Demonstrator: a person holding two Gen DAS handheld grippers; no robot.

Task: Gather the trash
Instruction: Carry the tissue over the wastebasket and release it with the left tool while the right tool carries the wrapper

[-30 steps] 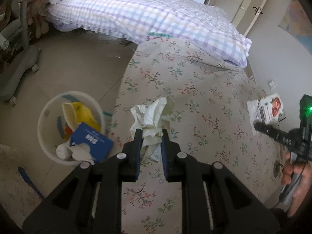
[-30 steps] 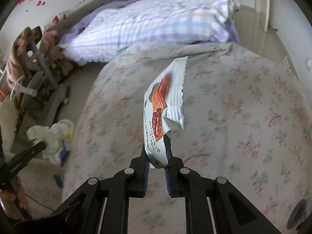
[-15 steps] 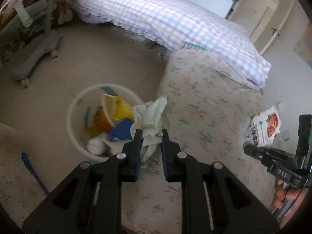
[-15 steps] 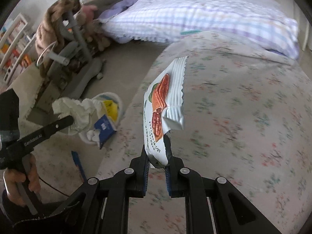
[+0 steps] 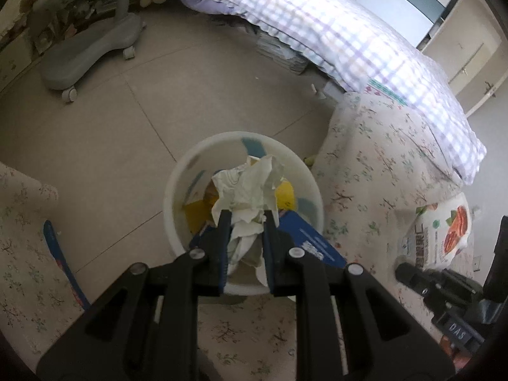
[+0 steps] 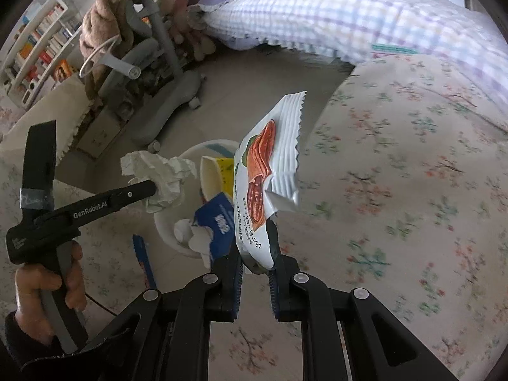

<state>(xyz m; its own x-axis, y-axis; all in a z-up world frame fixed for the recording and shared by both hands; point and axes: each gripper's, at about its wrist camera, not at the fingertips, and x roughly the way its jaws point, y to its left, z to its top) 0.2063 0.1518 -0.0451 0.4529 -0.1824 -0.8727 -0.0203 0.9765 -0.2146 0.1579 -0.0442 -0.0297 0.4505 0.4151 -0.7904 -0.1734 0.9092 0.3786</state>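
My left gripper (image 5: 244, 219) is shut on a crumpled white tissue (image 5: 247, 190) and holds it right above the white trash bin (image 5: 181, 177). The bin holds a yellow wrapper, a blue box (image 5: 314, 244) and other trash. My right gripper (image 6: 255, 250) is shut on a white snack wrapper (image 6: 266, 177) with a red picture, held upright over the bed's edge, beside the bin (image 6: 165, 225). The right wrist view shows the left gripper (image 6: 155, 187) with the tissue (image 6: 158, 174) over the bin. The wrapper also shows in the left wrist view (image 5: 441, 235).
The floral bedspread (image 6: 397, 190) fills the right side, with a checked quilt (image 6: 349, 19) behind. A grey wheeled chair base (image 5: 85, 50) stands on the tiled floor at the far left. A blue strip (image 5: 63, 260) lies on a floral mat near the bin.
My left gripper carried the tissue left from over the bed to above the bin. My right gripper swung left with the wrapper, so the bin came into its view.
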